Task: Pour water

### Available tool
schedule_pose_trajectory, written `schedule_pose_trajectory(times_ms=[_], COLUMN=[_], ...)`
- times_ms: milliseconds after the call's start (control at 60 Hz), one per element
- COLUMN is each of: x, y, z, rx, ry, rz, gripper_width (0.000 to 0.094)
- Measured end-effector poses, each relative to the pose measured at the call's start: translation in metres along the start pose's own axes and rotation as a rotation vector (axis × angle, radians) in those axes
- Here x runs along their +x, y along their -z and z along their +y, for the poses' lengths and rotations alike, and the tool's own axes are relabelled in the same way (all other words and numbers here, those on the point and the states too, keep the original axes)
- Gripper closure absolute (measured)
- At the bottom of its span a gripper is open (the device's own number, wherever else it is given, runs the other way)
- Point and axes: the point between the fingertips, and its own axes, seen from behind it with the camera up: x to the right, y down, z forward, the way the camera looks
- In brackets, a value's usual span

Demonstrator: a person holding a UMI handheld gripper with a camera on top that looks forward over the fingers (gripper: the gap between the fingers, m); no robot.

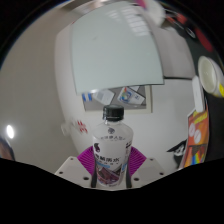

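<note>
Claw first: both fingers are closed in on a bottle, purple pads pressing its label from either side, so I read it as a firm grip, fingers only as wide as the bottle body. Bottle stands upright between the fingers, black cap on top, white label with dark print facing me. Cap looks seated, though I can't tell if it is screwed tight. Water level is not readable through the label.

Beyond the bottle, a pale wall with a big white board above it, and a small framed picture just behind the cap. To the bottle's right, something red and yellow, unclear what.

No cup or receiving vessel visible anywhere near the bottle. My judgement: I'm at the carry stage, bottle held, pour not begun. Next move needs a target found, cap dealt with if it's closed, then a slow tilt over the vessel.
</note>
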Motion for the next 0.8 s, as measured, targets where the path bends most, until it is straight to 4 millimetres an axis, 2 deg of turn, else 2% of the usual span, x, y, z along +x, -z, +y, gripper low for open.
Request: schedule_pose_trajectory(times_ms=[17,33,50,67,117,200,217,250,317,383,400,433,533,633,733,800], x=[0.003,-0.002,0.002,0.011,0.025,0.059,0.062,0.077,0.093,0.101,0.099,0.104,0.100,0.082,0.051,0.034], y=[0.000,0.001,0.001,-0.002,0.002,0.012,0.022,0.018,0.024,0.028,0.032,0.026,0.023,0.017,0.009,0.004], z=[-0.011,-0.009,-0.021,-0.037,-0.063,-0.096,-0.093,-0.107,-0.116,-0.118,-0.113,-0.116,-0.114,-0.111,-0.105,-0.114], rx=[0.015,0.042,0.059,0.077,0.124,0.197,0.215,0.234,0.252,0.249,0.248,0.233,0.200,0.153,0.056,0.008], ry=[-0.052,-0.092,-0.138,-0.196,-0.328,-0.495,-0.505,-0.550,-0.592,-0.611,-0.608,-0.612,-0.625,-0.555,-0.263,0.023], rz=[-0.017,-0.020,-0.030,-0.041,-0.075,-0.082,-0.076,-0.062,-0.056,-0.048,-0.043,-0.033,-0.021,0.000,0.051,0.104], gripper_width=[0.0559,0.0559,0.0558,0.0561,0.0559,0.0559,0.0560,0.0558,0.0560,0.0560,0.0560,0.0556,0.0556,0.0560,0.0562,0.0561])
